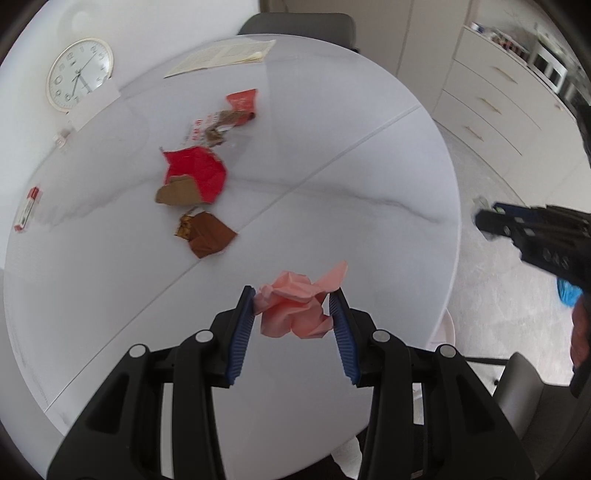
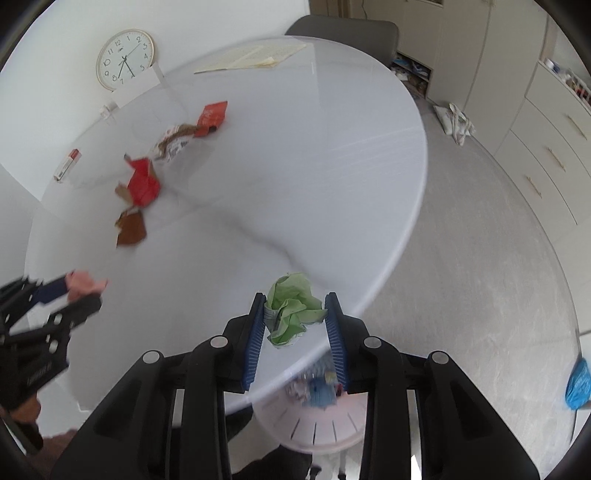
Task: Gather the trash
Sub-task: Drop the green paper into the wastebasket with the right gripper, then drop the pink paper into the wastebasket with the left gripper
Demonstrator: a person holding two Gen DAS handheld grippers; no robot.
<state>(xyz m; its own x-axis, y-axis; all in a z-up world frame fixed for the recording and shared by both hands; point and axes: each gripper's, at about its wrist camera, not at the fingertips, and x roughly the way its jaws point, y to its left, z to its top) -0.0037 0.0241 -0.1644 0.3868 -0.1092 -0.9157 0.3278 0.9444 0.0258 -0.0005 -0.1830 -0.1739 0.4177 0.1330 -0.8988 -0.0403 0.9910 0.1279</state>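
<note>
Here the left gripper (image 1: 291, 301) is clamped on a crumpled pink paper (image 1: 295, 308), its blue pads (image 1: 242, 332) pressing both sides of the wad, which hangs above the near part of the round white table (image 1: 332, 147). The right gripper (image 2: 295, 314) pinches a crumpled green paper (image 2: 291, 310) the same way, held over the table's near edge. Seen from the left wrist, the right gripper reaches in from the right beyond the table rim, over the floor; from the right wrist, the left gripper shows at the left with the pink wad at its tips.

Below the table edge in the right wrist view stands a white slotted bin (image 2: 317, 424), with blurred coloured scraps inside.

More trash lies on the far-left part of the table: a brown wrapper (image 1: 207, 234) nearest, a red carton piece (image 1: 195, 175) with a cardboard flap just behind it, then a torn printed wrapper (image 1: 218, 127) and an orange-red packet (image 1: 242, 100) touching it. A small red-and-white pack (image 1: 27, 208) sits well apart at the left edge. A sheet of paper (image 1: 221, 57) lies at the far side, by a grey chair (image 1: 295, 24). A round clock (image 1: 79, 74) leans on the wall at the table's left. A blue bag (image 2: 578, 384) lies on the floor to the right.
</note>
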